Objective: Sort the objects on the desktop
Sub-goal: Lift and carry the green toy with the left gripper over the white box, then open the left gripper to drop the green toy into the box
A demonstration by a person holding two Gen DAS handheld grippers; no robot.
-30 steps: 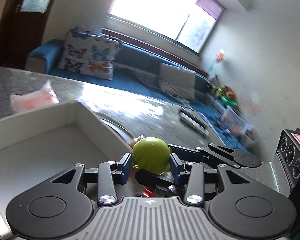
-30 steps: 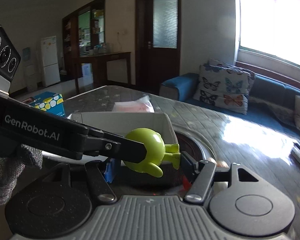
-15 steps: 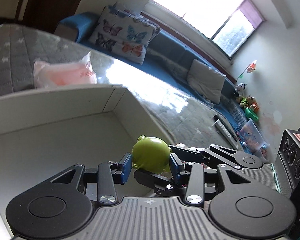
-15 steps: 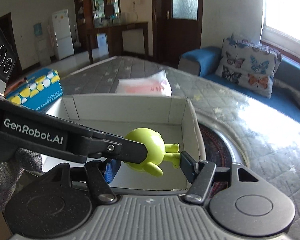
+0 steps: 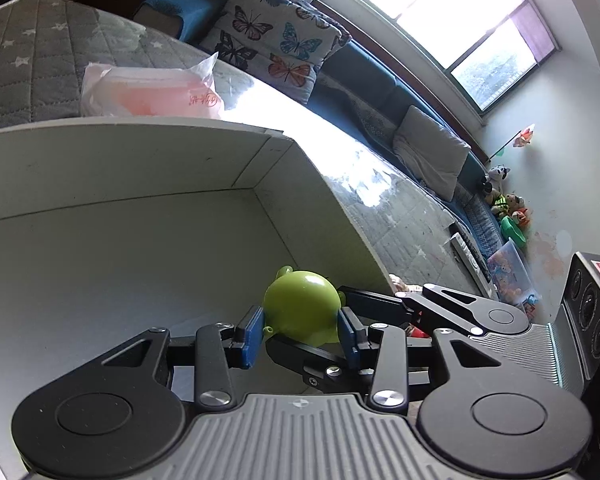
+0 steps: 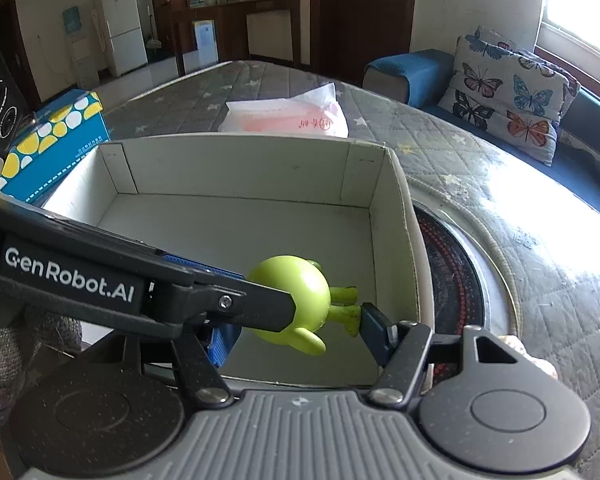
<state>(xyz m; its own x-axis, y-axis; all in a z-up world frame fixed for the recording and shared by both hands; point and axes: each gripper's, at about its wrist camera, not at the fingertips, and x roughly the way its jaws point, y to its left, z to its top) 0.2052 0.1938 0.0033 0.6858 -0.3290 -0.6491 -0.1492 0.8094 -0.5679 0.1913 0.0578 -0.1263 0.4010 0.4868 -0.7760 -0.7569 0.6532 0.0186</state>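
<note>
A glossy, round lime-green plastic figurine (image 5: 302,308) hangs inside the matte white cardboard box (image 6: 380,184), near its right wall. The left gripper (image 5: 300,334) fingers, blue-padded, are closing around its bulbous body. The right gripper (image 6: 296,340) fingers, part open, bracket its stubby legs, one pad touching the feet.
</note>
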